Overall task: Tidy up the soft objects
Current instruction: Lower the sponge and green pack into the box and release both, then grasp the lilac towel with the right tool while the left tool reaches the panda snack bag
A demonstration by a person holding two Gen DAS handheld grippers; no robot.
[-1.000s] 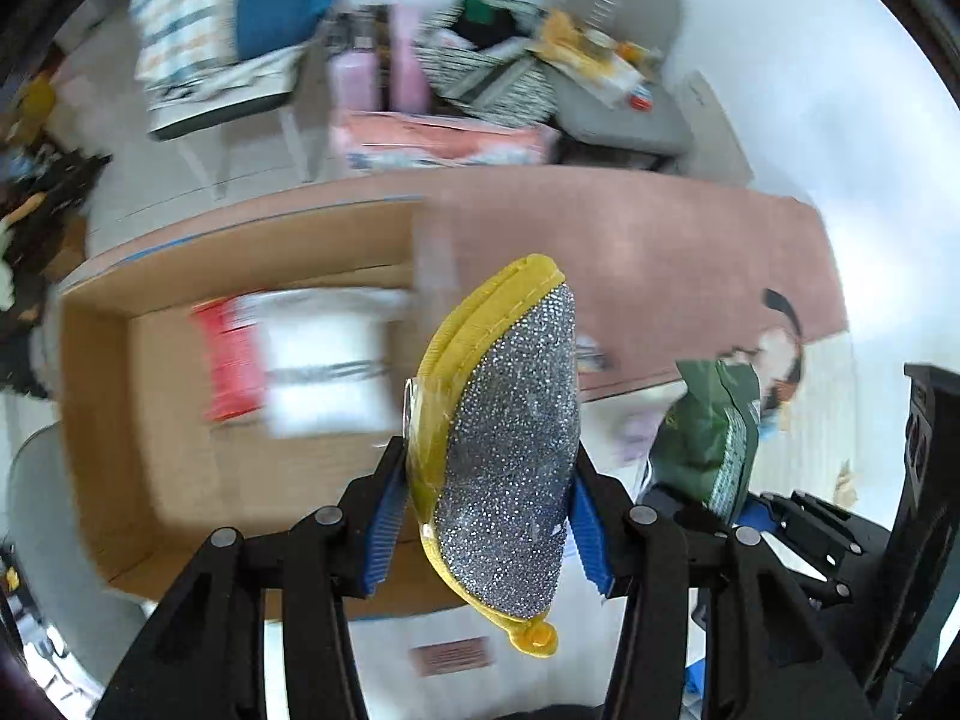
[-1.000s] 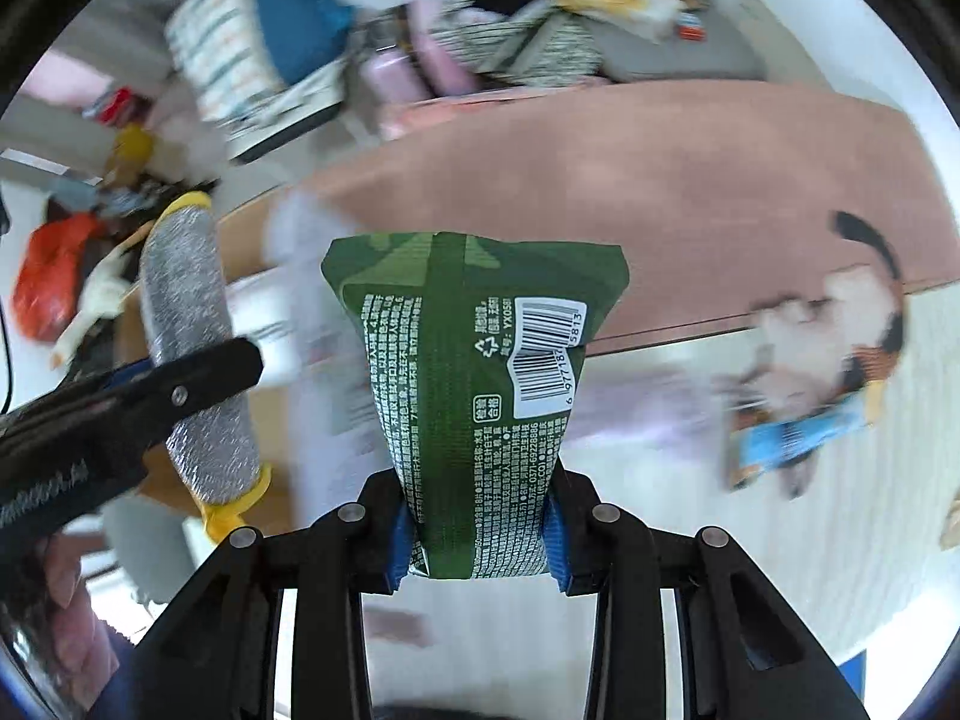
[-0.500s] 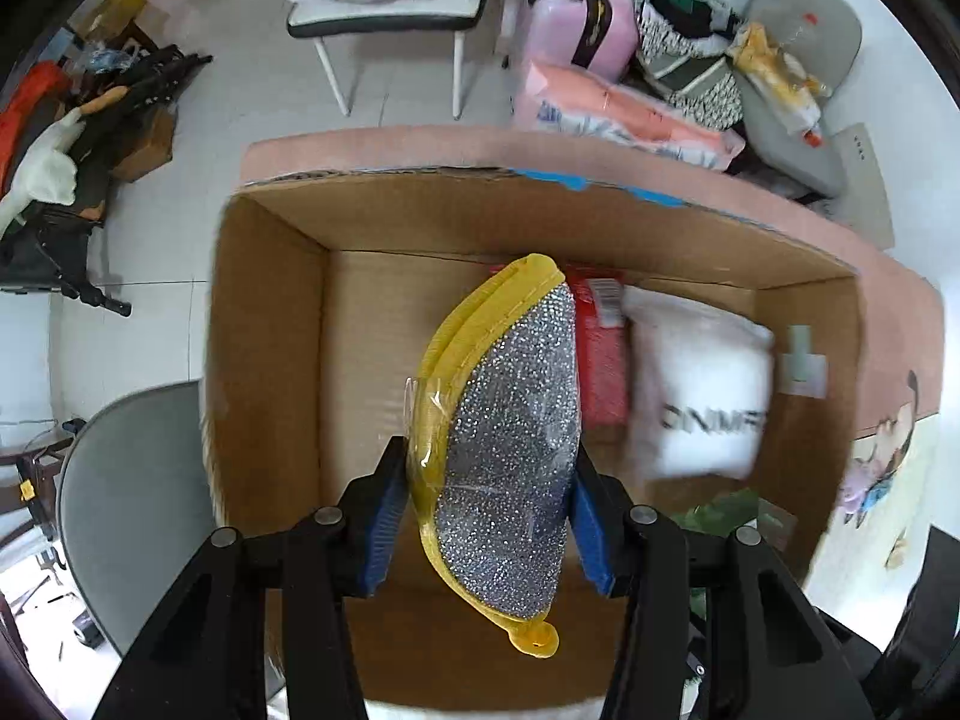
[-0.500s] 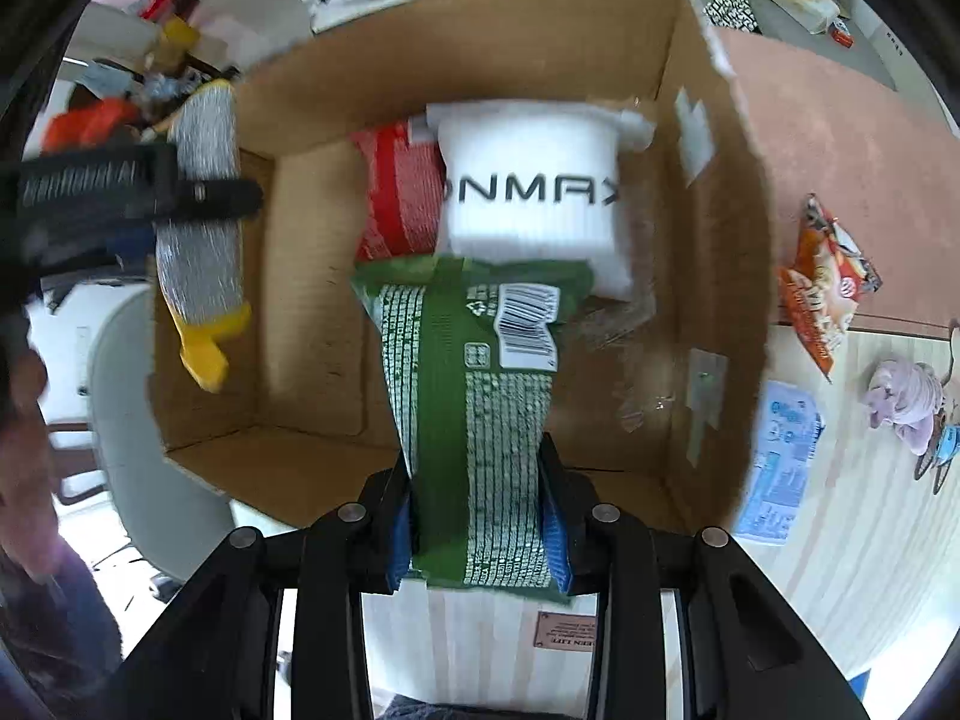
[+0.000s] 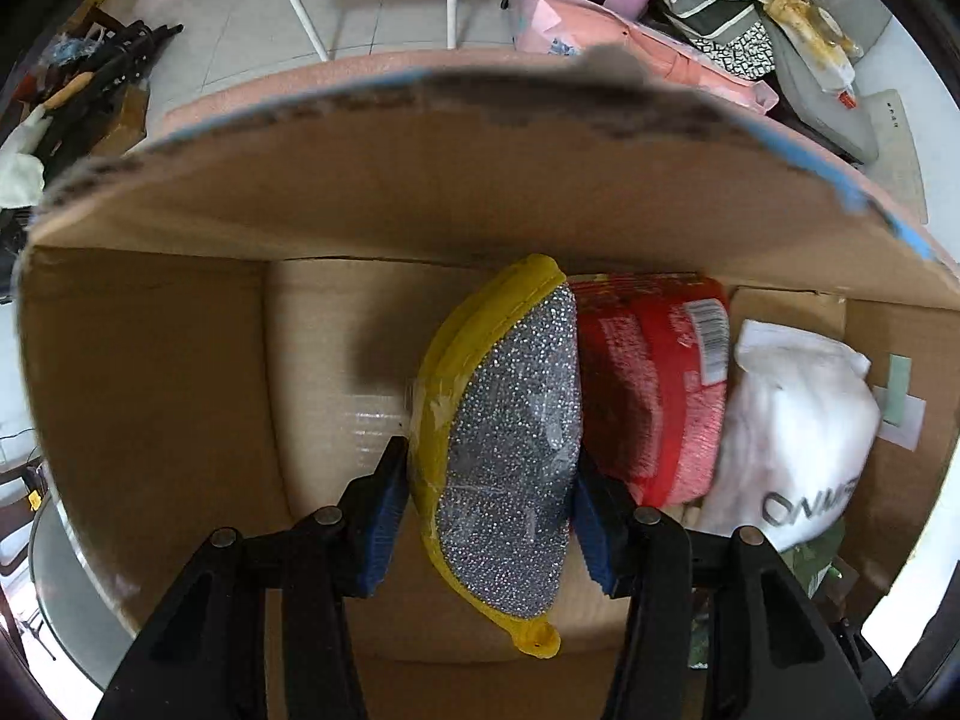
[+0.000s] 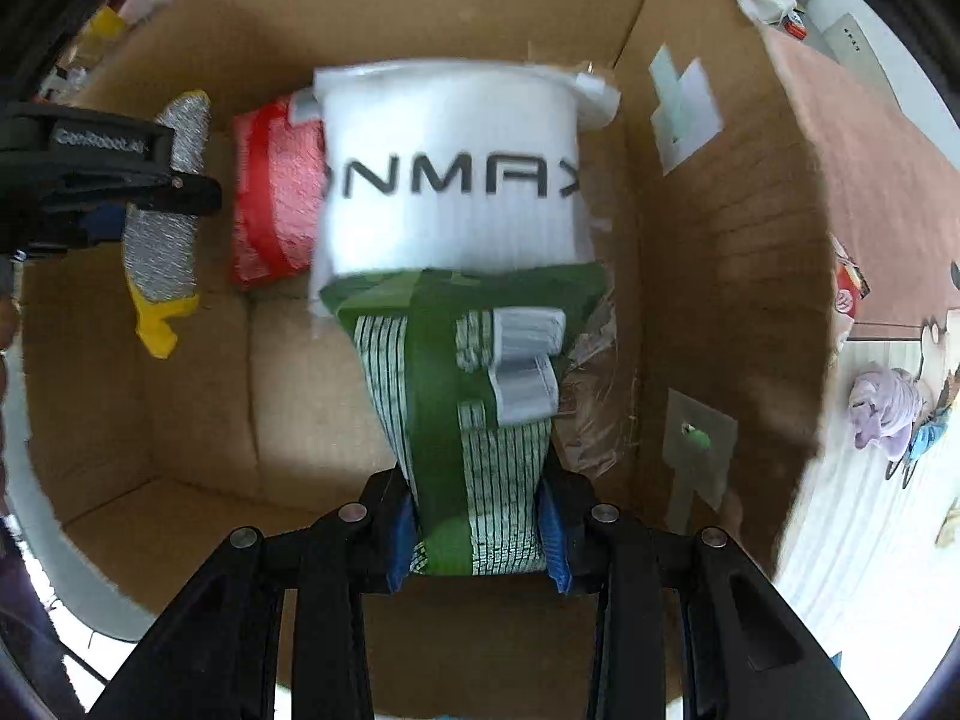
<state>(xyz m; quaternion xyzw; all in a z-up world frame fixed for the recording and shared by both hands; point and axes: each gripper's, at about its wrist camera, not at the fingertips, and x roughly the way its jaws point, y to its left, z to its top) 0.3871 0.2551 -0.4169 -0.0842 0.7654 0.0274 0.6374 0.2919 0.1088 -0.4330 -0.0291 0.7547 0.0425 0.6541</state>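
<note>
Both tools are now reaching down inside the cardboard box (image 5: 150,390), where half a second ago they were hovering above its open top; the far wall is rising to fill the upper half of the left wrist view, so the drop-off appears to be near. The left tool (image 5: 489,501) is closing its blue pads on the yellow-edged silver scrubber (image 5: 510,456), which is standing on edge at centre frame, just beside the red pack (image 5: 654,384) and possibly touching it. The right tool (image 6: 477,531) is gripping the lower end of the green packet (image 6: 474,420), whose top is overlapping the lower edge of the white bundle (image 6: 450,162) in the middle of that view. Red pack and white bundle are already lying along the far side of the box, filling its right portion, while bare floor is showing at lower left. A clear film scrap (image 6: 594,396) is lying by the right wall. Outside, at the far right edge, a purple soft toy (image 6: 888,414) is still waiting on the tabletop (image 6: 870,540). Crowding against the packed items looks like the main obstacle to setting both pieces flat.
</note>
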